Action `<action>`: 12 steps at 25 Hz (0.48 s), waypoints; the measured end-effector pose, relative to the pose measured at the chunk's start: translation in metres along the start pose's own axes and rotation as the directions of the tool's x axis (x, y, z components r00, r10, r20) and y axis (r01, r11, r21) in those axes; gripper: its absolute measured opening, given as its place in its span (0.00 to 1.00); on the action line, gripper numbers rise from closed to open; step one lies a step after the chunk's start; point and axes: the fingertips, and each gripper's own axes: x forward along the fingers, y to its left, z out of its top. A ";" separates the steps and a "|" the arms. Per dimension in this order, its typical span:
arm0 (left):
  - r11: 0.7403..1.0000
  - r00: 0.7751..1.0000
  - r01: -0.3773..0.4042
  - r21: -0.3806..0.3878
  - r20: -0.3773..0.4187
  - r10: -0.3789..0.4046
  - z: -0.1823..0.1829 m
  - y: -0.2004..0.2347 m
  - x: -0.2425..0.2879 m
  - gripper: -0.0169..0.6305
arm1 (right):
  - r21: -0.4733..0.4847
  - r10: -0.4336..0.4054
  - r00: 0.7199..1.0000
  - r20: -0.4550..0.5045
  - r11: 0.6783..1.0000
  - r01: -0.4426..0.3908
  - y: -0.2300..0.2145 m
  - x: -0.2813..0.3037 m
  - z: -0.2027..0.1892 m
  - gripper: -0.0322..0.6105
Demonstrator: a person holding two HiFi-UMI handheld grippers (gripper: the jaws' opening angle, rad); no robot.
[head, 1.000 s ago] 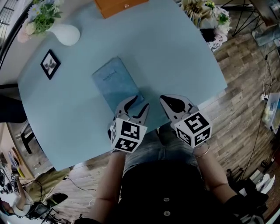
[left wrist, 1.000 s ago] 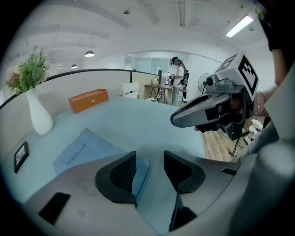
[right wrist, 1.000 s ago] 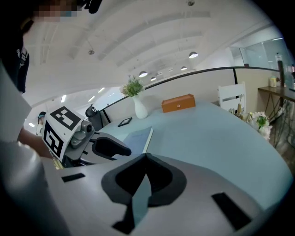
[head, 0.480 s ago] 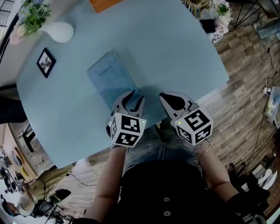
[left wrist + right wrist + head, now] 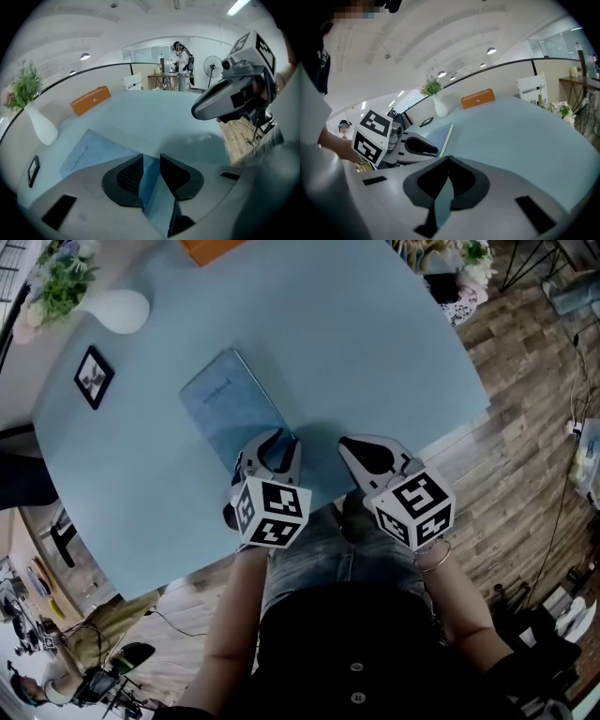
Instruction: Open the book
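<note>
A closed blue notebook (image 5: 228,407) lies flat on the pale blue table (image 5: 375,343), also seen in the left gripper view (image 5: 91,152). My left gripper (image 5: 281,442) hangs low over the book's near right corner, tilted steeply down. Its jaws have just been closing and stand a narrow gap apart (image 5: 151,163). The book's right edge shows in that gap, and the pads do not visibly press on it. My right gripper (image 5: 349,446) hovers over bare table just right of the book, shut with nothing in it (image 5: 449,158).
A white vase with flowers (image 5: 120,310) and a small black picture frame (image 5: 92,376) stand at the far left. An orange box (image 5: 211,247) sits at the far edge. The table's front edge runs just under both grippers, with wooden floor (image 5: 525,456) to the right.
My left gripper has sunk toward the book's near corner and its jaws have narrowed around the book's edge. My right gripper has stayed in place.
</note>
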 end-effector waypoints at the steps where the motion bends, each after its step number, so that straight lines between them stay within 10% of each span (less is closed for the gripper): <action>1: 1.000 1.000 -0.002 0.012 -0.006 0.003 0.000 0.000 0.001 0.18 | 0.002 0.000 1.000 -0.001 1.000 0.000 -0.001 0.000 -0.001 0.05; 12: 0.999 0.999 -0.012 0.039 -0.053 0.014 -0.003 -0.003 0.007 0.17 | 0.008 0.011 1.000 0.006 1.000 -0.011 -0.004 0.000 0.002 0.05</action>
